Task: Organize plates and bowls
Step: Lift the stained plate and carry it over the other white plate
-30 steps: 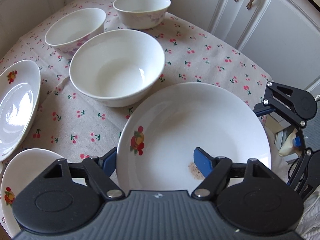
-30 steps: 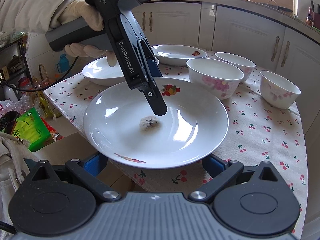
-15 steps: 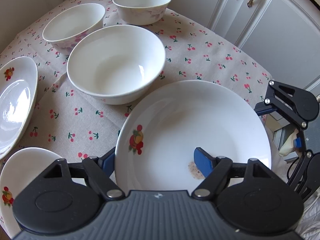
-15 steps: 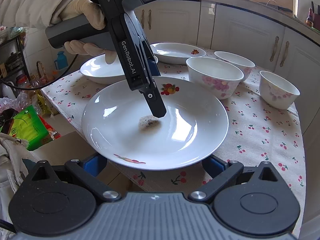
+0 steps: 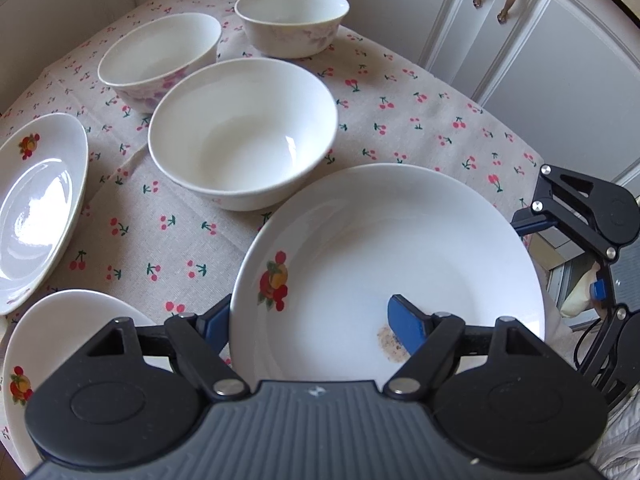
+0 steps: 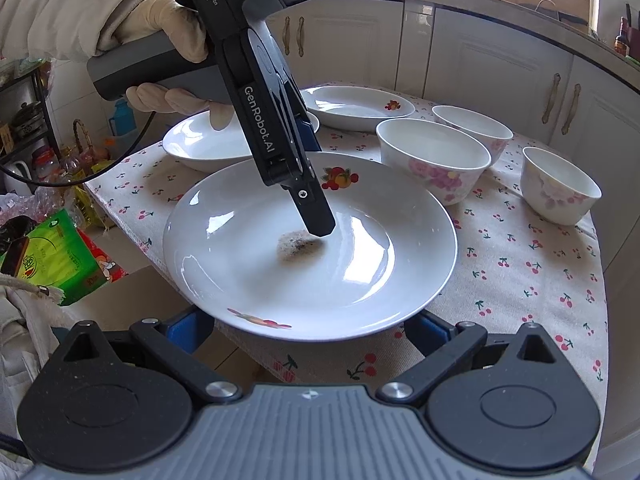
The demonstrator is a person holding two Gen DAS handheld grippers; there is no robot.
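Observation:
A large white plate (image 5: 400, 252) with a fruit print and a brown smudge is held above the table's near corner. My left gripper (image 5: 308, 320) is shut on its rim, one finger above the plate and one below. The plate (image 6: 312, 248) and the left gripper (image 6: 316, 216) also show in the right wrist view. My right gripper (image 6: 308, 328) is open, with its fingers either side of the plate's near rim, just below it. Three white bowls (image 5: 244, 132) stand behind the plate. Two more plates (image 5: 36, 208) lie at the left.
The table carries a cherry-print cloth (image 5: 420, 120). White cabinets (image 5: 540, 48) stand close behind it. Bags and a green packet (image 6: 60, 256) lie on the floor to the left of the table. The right gripper's linkage (image 5: 588, 216) shows at the right edge.
The left gripper has lifted and tilted with the plate, so the bowls look farther away. The plate has risen a little over the right gripper's fingers.

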